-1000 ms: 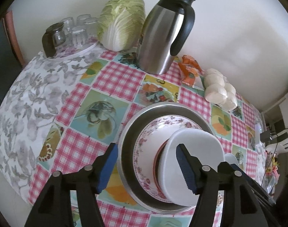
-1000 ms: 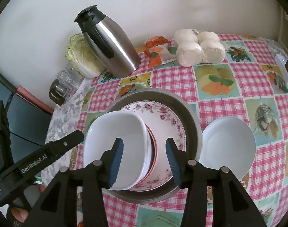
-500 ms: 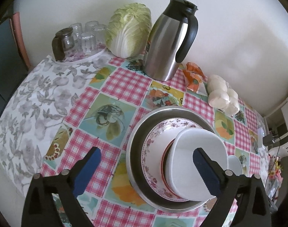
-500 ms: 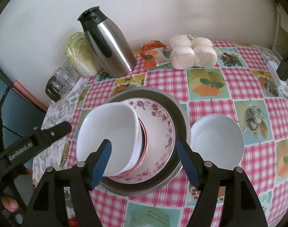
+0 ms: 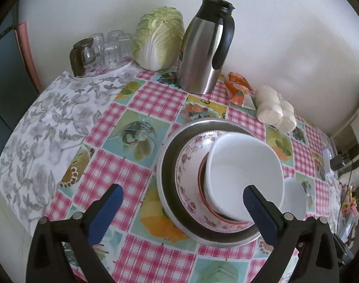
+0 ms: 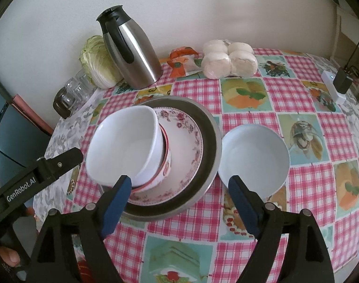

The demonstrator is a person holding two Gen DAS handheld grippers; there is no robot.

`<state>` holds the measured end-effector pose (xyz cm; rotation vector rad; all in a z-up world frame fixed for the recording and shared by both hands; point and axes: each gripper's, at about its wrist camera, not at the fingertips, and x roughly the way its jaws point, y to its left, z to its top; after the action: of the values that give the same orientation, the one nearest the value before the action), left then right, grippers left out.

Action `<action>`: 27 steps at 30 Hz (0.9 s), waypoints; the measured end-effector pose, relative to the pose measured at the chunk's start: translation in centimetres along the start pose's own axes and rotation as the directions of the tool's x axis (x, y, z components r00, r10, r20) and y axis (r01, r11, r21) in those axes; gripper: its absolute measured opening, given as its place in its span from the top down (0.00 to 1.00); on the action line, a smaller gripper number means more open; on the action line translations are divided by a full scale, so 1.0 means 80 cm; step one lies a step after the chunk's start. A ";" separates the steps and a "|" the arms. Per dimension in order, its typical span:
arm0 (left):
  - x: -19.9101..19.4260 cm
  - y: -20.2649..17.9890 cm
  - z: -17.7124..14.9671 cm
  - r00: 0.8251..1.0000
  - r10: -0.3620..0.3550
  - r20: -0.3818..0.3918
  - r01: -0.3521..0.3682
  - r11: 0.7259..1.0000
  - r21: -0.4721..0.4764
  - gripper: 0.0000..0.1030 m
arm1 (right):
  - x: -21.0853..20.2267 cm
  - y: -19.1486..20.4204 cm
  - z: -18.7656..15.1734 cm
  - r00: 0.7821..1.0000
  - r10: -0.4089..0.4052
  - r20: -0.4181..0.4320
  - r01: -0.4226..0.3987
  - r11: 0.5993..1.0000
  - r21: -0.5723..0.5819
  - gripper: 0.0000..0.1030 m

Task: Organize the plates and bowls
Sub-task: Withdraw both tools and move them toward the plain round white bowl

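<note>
Left wrist view: the left gripper (image 5: 180, 204) has its blue-padded black fingers (image 5: 103, 212) spread as wide as they go and still opening, pinching nothing. Just beyond them on the bench (image 5: 146, 99), which wears a pink-checked cloth with fruit pictures, sits the stack: a wide grey metal basin (image 5: 165, 165), inside it a white plate with a pink floral rim (image 5: 184, 165), then a red-rimmed bowl (image 5: 201, 172), and on top a plain white squarish bowl (image 5: 243, 167), tilted. A second white round bowl (image 5: 295, 197) stands on the cloth just beside the basin. Against the white wall stand a steel jug with a black handle (image 5: 203, 54), a pale green cabbage (image 5: 158, 37), upturned clear glasses on a white tray (image 5: 104, 49), an orange packet (image 5: 238, 89) and a bag of white buns (image 5: 276, 108).

Right wrist view: the right gripper (image 6: 178, 204) has its fingers (image 6: 116, 200) wide apart and opening, empty. The left-hand pad looks close to the white squarish bowl (image 6: 123, 146), though whether it touches is unclear. The white round bowl (image 6: 253, 155) sits upright to the right, its rim against the grey metal basin (image 6: 210, 127). The left gripper's black arm (image 6: 38, 176) enters from the left edge.
</note>
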<state>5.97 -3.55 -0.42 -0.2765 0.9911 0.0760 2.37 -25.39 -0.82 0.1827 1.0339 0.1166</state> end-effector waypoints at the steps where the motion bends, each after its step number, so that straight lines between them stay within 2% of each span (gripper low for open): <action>1: -0.001 -0.001 -0.004 1.000 0.002 0.002 -0.002 1.000 0.001 0.00 | -0.001 -0.001 -0.002 1.000 0.000 0.000 0.000 1.000 0.000 0.17; 12: -0.007 -0.002 -0.035 1.000 0.022 0.014 -0.022 1.000 0.001 0.00 | -0.008 -0.018 -0.025 1.000 -0.018 -0.007 0.018 1.000 0.009 0.17; 19: -0.014 -0.012 -0.049 0.999 -0.007 0.037 0.007 1.000 0.004 0.00 | -0.015 -0.035 -0.035 0.999 -0.037 -0.005 0.037 0.999 0.027 0.17; 27: -0.012 -0.045 -0.060 0.999 0.000 0.046 -0.004 0.996 0.087 0.00 | -0.025 -0.066 -0.032 0.997 -0.074 0.007 0.073 0.994 0.077 0.17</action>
<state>2.20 -8.22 -1.39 -0.1934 0.9465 0.0410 -0.78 -30.71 -1.49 0.2141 1.0348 0.0094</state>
